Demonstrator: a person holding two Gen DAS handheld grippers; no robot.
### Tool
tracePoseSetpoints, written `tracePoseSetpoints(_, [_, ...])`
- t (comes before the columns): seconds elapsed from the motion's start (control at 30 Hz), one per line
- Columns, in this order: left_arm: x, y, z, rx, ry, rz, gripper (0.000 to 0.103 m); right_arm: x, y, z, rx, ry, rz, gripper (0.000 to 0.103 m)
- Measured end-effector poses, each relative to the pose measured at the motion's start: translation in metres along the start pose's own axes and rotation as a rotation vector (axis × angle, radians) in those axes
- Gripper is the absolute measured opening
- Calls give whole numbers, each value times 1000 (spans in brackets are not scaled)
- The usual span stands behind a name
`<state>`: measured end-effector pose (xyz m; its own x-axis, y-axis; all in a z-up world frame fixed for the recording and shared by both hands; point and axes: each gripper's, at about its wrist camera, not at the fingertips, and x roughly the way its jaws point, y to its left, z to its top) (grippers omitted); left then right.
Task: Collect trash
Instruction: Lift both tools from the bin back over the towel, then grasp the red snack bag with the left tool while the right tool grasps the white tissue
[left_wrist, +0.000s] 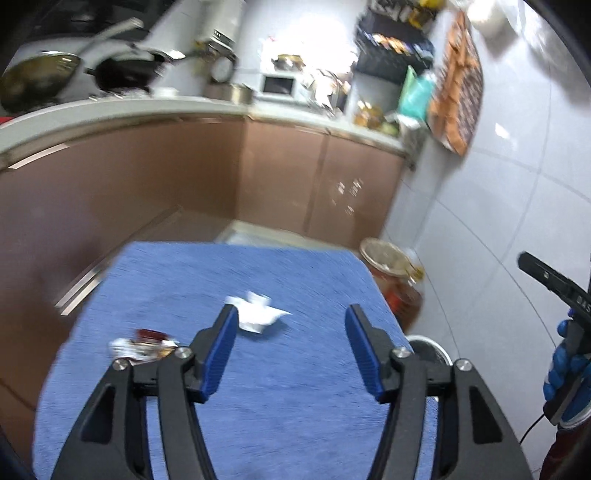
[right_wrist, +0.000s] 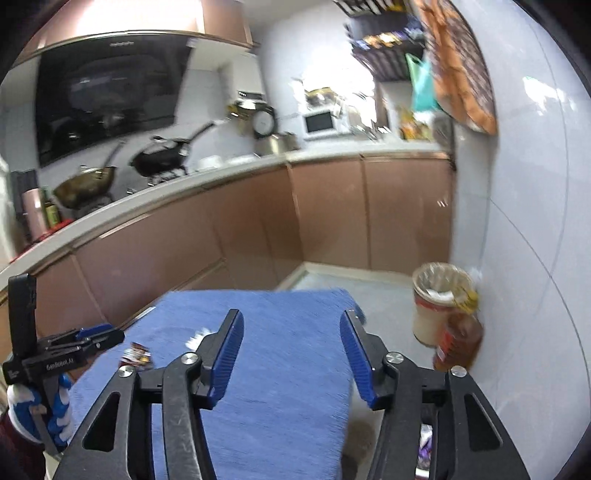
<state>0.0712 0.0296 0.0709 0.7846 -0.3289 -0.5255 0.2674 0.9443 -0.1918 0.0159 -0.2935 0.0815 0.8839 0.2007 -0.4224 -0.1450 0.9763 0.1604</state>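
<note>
A crumpled white paper (left_wrist: 258, 314) lies mid-table on the blue cloth (left_wrist: 295, 406). A red and white snack wrapper (left_wrist: 142, 345) lies near the cloth's left edge; it also shows in the right wrist view (right_wrist: 136, 356). My left gripper (left_wrist: 291, 317) is open and empty, above the cloth, its left finger just beside the white paper. My right gripper (right_wrist: 291, 321) is open and empty over the blue cloth (right_wrist: 277, 369). The white paper (right_wrist: 195, 338) peeks out behind its left finger. The left gripper (right_wrist: 99, 336) shows at the left of the right wrist view.
A lined bin (right_wrist: 437, 295) and an oil bottle (right_wrist: 458, 343) stand on the floor by the right wall. A round bin rim (left_wrist: 430, 349) shows under the table's right edge. Brown cabinets (left_wrist: 184, 184) and a countertop with pans (right_wrist: 162, 158) run behind.
</note>
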Motion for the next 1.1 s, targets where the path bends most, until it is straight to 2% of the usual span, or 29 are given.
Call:
tracePoseSetpoints(0.3, [-89,38,-7,-44,-140,159,65,-39,58,11,-93,-70,84,71])
tracePoseSetpoints(0.4, [-109,48,-13,-60,-161,194,67,-52,71,10,-114,-92,111,76])
tracePoseSetpoints(0.6, [-126,78,-23,-108,-173,240,71,-55,86,18,-139,-106,154,78])
tracePoseSetpoints(0.7, [-117,95,-30,-135,-150,252,73,-44,91,19,-149,-92,164,80])
tracePoseSetpoints(0.83, [-84,120,-39,-177,-78,274,73,-13,90,14,-147,-34,172,80])
tracePoseSetpoints(1.1, [20,177,-70,-291,128,278,73,75,91,-4,-149,124,174,80])
